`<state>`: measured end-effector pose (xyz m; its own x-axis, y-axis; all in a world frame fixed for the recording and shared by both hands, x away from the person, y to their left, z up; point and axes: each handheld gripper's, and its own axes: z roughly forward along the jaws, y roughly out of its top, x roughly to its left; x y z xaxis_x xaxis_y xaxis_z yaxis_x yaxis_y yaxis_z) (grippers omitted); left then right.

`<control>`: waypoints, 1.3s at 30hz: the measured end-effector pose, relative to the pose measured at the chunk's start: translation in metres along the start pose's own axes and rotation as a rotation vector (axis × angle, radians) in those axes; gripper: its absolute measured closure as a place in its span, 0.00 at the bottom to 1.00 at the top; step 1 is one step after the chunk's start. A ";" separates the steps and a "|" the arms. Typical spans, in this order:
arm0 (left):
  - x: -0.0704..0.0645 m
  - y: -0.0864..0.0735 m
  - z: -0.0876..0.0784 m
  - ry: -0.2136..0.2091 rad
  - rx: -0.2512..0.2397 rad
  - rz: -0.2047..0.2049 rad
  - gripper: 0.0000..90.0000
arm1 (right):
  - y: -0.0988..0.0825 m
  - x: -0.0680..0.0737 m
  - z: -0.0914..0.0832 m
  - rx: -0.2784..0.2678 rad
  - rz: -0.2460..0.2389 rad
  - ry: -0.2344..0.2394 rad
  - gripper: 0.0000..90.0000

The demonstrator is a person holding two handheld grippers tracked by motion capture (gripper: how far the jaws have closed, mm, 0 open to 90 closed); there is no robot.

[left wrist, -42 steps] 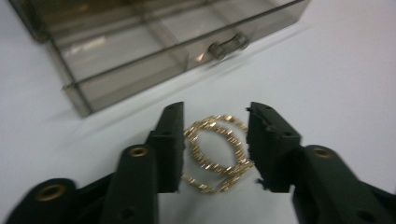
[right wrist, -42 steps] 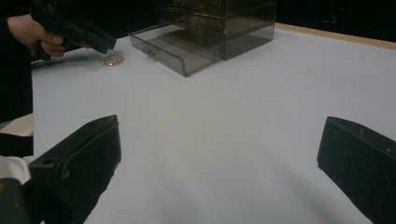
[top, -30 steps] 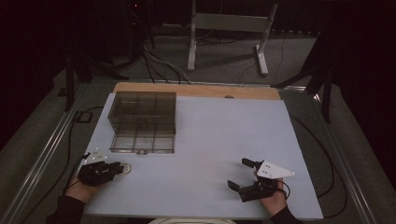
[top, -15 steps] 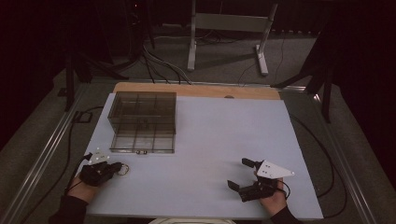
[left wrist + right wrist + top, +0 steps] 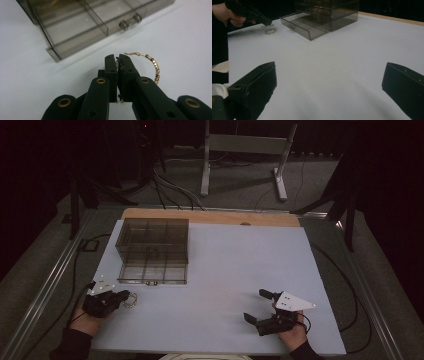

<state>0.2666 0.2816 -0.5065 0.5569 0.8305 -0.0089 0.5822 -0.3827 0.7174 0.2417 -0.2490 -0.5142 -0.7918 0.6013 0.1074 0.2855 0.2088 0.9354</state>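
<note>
A gold bead bracelet (image 5: 153, 64) is pinched at one end between the jaws of my left gripper (image 5: 117, 58), which are shut on it just over the white table. From above, that gripper (image 5: 124, 297) sits at the near left with the bracelet (image 5: 131, 300) at its tip. Just beyond stands a smoky clear drawer box (image 5: 152, 251) with its bottom drawer (image 5: 82, 27) pulled out. At the near right, my right gripper (image 5: 255, 305) stands wide open with nothing between its jaws (image 5: 329, 75). It faces the box (image 5: 324, 15) and the left gripper (image 5: 249, 12).
The white table top (image 5: 240, 265) has a wooden strip along its far edge (image 5: 210, 216). Cables (image 5: 75, 265) trail off the left side and over the floor behind, where a metal stand (image 5: 240, 150) rises.
The left gripper's tip has edged slightly onto the bracelet. The right gripper has stayed where it was.
</note>
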 end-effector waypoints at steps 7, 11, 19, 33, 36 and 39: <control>-0.001 0.013 -0.009 0.018 -0.039 0.010 0.98 | 0.000 0.000 0.001 -0.001 0.000 -0.001 0.00; 0.001 0.019 -0.012 0.026 -0.056 0.000 0.98 | 0.000 0.000 0.001 -0.002 0.000 -0.001 0.00; 0.003 0.029 -0.010 0.028 -0.075 -0.005 0.97 | 0.000 0.000 0.001 -0.004 0.003 0.001 0.00; 0.011 0.046 -0.006 0.052 -0.107 -0.016 0.98 | 0.000 0.000 0.001 -0.004 -0.001 -0.003 0.00; 0.012 0.050 -0.004 0.055 -0.117 -0.023 0.98 | 0.000 0.000 0.001 -0.007 0.001 -0.003 0.00; 0.014 0.053 -0.003 0.057 -0.128 -0.024 0.97 | 0.000 0.000 0.001 -0.005 0.000 -0.006 0.00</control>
<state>0.3037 0.2738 -0.4664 0.5068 0.8620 0.0095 0.5131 -0.3104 0.8002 0.2421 -0.2488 -0.5147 -0.7884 0.6061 0.1051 0.2827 0.2053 0.9370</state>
